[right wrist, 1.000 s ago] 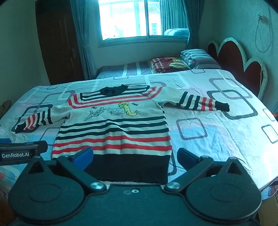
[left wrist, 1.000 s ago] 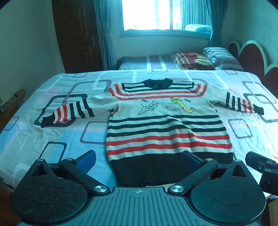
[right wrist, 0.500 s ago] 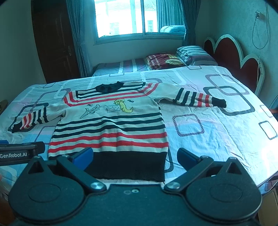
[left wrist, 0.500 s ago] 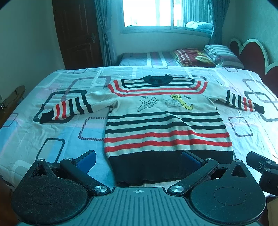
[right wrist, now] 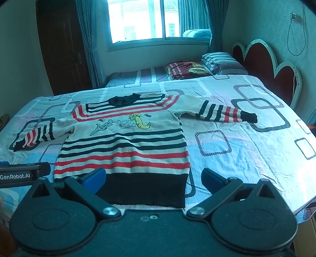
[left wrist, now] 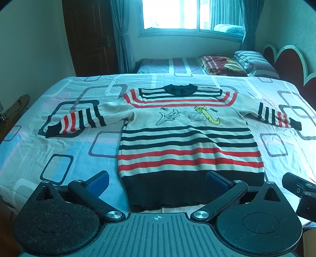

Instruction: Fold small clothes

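On bed (left wrist: 65,138), window (left wrist: 189,15) beyond | sweater (left wrist: 187,142) flat, collar toward window, sleeves outspread | left gripper (left wrist: 157,179), right gripper (right wrist: 153,177) spread, empty

Bedroom, daylight bluish. Bed (left wrist: 59,118) straight ahead of tongs, sheet pale blue with rounded-rectangle outlines. Beyond it, far ahead: second, lower bed (left wrist: 167,66) under window (left wrist: 170,14), glass bright, overexposed. Curtains (left wrist: 120,35) teal, hanging at both sides of window. Dark wooden door (left wrist: 88,35) far ahead to left. Striped pillow (right wrist: 221,61) and dark red folded blanket (right wrist: 187,69) ahead right. Red scalloped headboard (right wrist: 264,59) at right, against pale wall (right wrist: 266,23).
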Demonstrator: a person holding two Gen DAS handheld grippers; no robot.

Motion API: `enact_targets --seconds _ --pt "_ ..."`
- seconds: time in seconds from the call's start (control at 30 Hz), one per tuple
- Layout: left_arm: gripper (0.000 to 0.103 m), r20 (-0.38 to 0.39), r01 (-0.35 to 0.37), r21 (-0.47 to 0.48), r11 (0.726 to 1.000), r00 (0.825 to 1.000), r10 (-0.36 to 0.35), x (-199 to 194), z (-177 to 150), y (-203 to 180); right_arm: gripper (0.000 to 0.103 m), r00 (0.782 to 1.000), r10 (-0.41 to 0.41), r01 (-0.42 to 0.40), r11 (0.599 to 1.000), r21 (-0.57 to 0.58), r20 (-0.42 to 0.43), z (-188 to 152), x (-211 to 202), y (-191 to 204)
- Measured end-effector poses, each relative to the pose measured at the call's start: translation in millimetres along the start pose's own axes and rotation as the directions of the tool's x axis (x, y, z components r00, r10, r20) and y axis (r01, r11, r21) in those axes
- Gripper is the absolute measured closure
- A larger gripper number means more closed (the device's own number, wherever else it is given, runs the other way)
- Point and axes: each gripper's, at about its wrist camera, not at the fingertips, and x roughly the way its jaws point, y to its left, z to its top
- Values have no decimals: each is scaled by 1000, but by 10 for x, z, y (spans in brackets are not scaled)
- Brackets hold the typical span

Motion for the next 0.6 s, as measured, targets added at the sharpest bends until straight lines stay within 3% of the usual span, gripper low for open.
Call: enact_targets --seconds 0.6 --pt "0 -3 -4 -9 1000 1000 4 45 48 -39 1 1000 5 -5 1000 3 11 67 65 -140"
